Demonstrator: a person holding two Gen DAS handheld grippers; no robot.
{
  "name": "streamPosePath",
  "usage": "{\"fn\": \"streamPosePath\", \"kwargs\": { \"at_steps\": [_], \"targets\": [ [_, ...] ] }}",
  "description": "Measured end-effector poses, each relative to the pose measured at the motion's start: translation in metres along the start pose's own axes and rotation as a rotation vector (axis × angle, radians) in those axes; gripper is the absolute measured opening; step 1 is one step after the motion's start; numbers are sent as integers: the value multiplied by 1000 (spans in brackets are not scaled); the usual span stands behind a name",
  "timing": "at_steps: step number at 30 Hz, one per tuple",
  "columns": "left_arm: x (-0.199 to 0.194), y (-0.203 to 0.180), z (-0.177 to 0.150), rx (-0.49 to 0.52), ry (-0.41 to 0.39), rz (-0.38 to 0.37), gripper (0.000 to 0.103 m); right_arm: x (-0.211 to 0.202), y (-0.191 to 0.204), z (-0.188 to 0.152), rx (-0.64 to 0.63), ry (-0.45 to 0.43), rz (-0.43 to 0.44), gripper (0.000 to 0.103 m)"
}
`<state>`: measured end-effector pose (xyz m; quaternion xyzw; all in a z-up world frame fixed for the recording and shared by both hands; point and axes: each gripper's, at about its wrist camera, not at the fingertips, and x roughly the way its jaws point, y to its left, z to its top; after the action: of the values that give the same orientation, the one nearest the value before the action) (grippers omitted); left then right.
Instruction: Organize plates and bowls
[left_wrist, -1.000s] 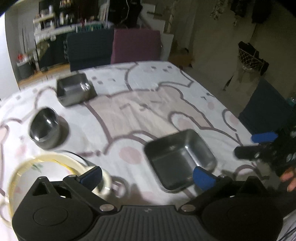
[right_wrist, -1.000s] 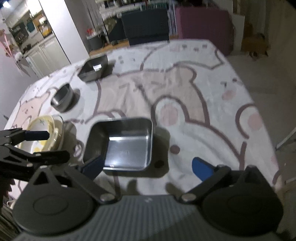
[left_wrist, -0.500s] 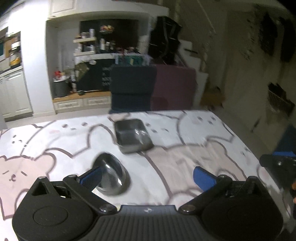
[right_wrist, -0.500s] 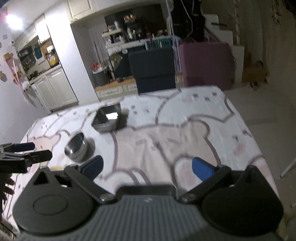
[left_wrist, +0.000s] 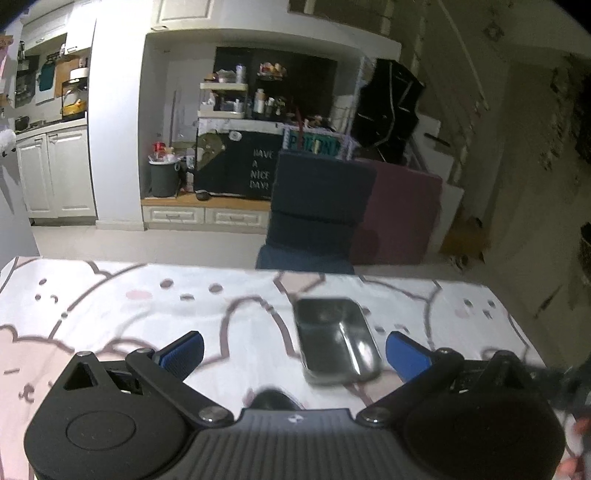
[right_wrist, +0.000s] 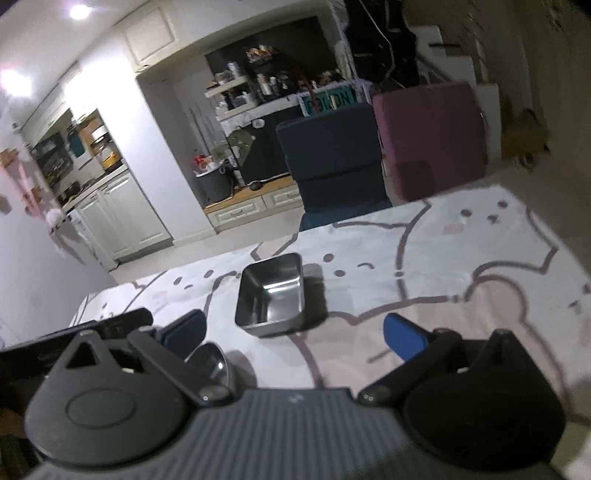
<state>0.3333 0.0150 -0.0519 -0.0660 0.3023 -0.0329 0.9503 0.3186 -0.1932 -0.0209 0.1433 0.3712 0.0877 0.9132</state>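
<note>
Square steel bowl (right_wrist: 270, 295) sits toward the far edge of the table (right_wrist: 461, 251), on its bear-print cloth, kitchen shelves beyond. Both the left gripper (left_wrist: 293, 350) and the right gripper (right_wrist: 293, 332) gape empty, the bowl just ahead.

One square steel tray (right_wrist: 271, 297) sits on the one table (right_wrist: 461, 240), and one round steel bowl (right_wrist: 210, 363) peeks out just behind the right gripper's near finger. Two grippers are in play, the left gripper (left_wrist: 293, 352) and the right gripper (right_wrist: 293, 332), each showing two blue-padded fingers spread wide. Past the table stand two chairs, one dark blue chair (left_wrist: 319, 206) and one maroon chair (left_wrist: 400, 214).
</note>
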Motion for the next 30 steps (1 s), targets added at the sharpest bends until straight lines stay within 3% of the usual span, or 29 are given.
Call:
{"fn": "streamPosePath", "kwargs": {
  "at_steps": [5,11,18,24,30],
  "targets": [
    [34,11,10,-5,-20,18,103,52,13,-2,82,43,-59,103],
    [76,24,16,4,32,27,103,103,15,-6,234,122,-75,103],
    [131,14,11,143,66,12,103,153,16,-16,339,207,-120,103],
    [169,-4,10,275,96,25,103,177,16,-19,351,220,-235,103],
    [201,-13,10,318,116,61,103,194,10,-25,295,245,-257,103]
  ]
}}
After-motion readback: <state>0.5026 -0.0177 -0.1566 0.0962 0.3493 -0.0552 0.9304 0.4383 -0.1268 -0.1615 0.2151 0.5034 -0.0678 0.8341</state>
